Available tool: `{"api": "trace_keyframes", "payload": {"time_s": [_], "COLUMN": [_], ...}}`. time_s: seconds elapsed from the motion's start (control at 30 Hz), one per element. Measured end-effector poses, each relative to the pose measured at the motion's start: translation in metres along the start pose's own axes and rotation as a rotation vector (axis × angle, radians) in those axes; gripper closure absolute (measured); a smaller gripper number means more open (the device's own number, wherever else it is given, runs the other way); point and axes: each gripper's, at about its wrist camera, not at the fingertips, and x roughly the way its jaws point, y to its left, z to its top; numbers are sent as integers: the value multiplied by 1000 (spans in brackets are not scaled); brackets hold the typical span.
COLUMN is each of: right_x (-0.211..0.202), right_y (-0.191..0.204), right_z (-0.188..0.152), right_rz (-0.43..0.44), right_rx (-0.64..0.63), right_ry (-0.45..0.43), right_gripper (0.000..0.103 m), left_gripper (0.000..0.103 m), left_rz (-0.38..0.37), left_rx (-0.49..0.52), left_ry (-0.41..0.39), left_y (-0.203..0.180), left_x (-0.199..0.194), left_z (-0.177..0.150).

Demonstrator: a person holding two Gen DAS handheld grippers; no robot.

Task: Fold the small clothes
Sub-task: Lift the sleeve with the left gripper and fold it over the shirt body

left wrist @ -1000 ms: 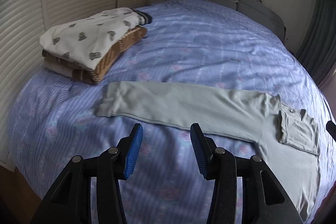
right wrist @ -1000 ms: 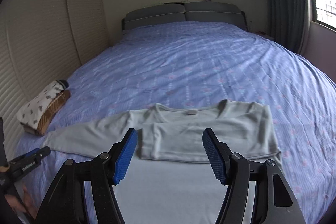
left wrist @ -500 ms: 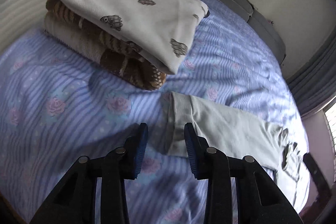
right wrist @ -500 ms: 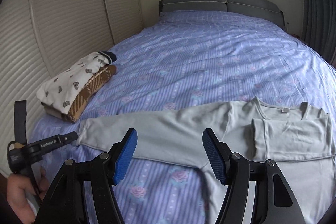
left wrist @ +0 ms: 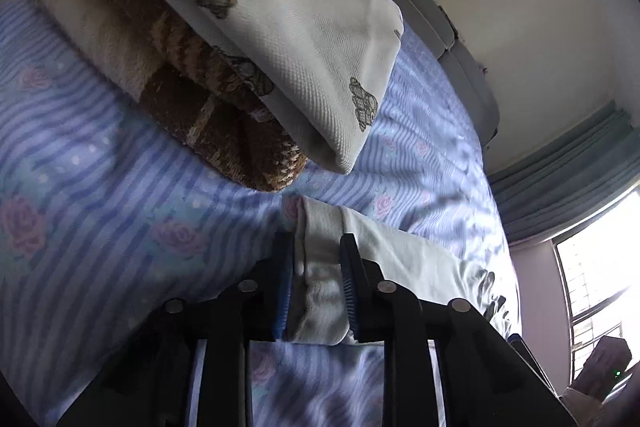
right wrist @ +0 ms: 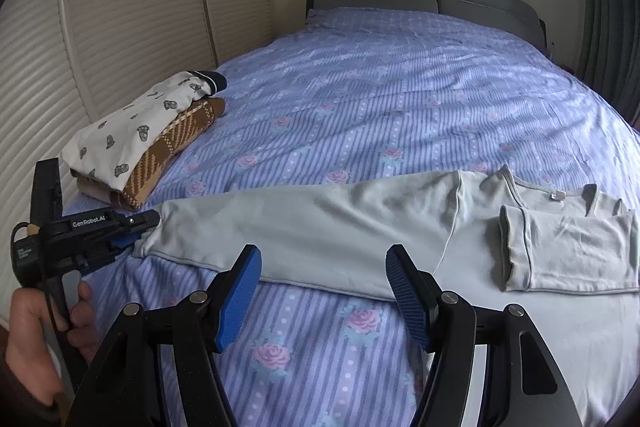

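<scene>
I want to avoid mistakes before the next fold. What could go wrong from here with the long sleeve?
1. The left hand-held gripper has just been closing on the cuff of the light green shirt; only the edge sits between the pads, so it may slip out.
2. The folded stack lies close by; a swing could knock it.
3. The right hand-held gripper is open and holds nothing, so the shirt body may drag.

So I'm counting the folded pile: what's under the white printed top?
Under the white printed top lies a brown patterned knit, with a beige layer below it. Anything deeper is covered.
</scene>
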Motion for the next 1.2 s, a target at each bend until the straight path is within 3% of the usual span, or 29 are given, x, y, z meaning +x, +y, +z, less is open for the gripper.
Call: {"api": "trace_keyframes", "payload": {"time_s": [0.07,0.13,0.23,0.47,0.6,0.8,1.03,1.2], "right_x": [1,0,-4,-22,-40,-74,-107,-121], "right_y": [-6,-12,-22,-48,-73,-135,-229,-295], "right_z": [0,1,2,5,9,15,11,-7], "right_rz": [-5,-9,-15,-18,-30,-68,-119,-163], "right_rx": [15,29,42,77,110,200,354,450], "right_ry": [9,7,2,-24,-65,-145,-220,-240], "right_gripper": [38,38,38,38,38,38,38,38], "left_gripper": [84,98,98,98,98,98,98,98], "left_rz": [17,34,46,96,86,-5,-67,-95], "left_rx": [26,21,3,81,159,298,450,517], "left_ry": [7,9,-6,-62,-84,-74,-64,-16], "left_y": [-4,-5,-7,-55,-105,-200,-303,-366], "left_x": [3,2,-3,-34,-56,-61,-33,12], "left_z": [0,-1,-4,-10,-13,-25,-61,-93]}}
